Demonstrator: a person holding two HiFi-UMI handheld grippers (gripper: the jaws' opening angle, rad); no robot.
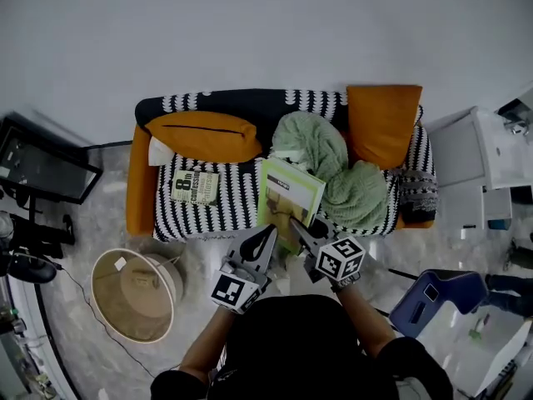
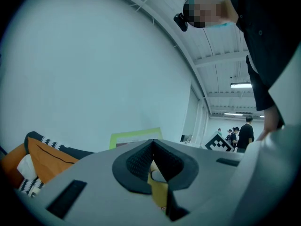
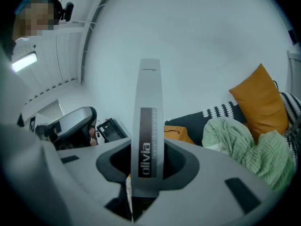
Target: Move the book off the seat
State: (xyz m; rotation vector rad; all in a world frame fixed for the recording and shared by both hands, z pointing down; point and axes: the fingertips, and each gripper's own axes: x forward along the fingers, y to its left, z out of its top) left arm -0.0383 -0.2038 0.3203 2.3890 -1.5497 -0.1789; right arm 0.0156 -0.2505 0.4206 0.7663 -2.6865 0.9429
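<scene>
Over striped sofa (image 1: 218, 209), left gripper (image 1: 272, 229) and right gripper (image 1: 294, 222) fingers pinch the lime-bordered book (image 1: 289, 188).

Straight ahead of left claw (image 1: 269, 233) and right claw (image 1: 298, 226): blocked by the green book (image 1: 287, 192) clamped in both. Beyond right claw: green blanket (image 1: 333, 169) heaped on the seat, orange cushion (image 1: 383, 123) behind it. Left of left claw: open striped seat (image 1: 235, 200), with one small book (image 1: 194, 187) lying there. Nearer, left: bare floor (image 1: 200, 252), then round basket (image 1: 137, 294). Well right: blue object (image 1: 433, 298).
</scene>
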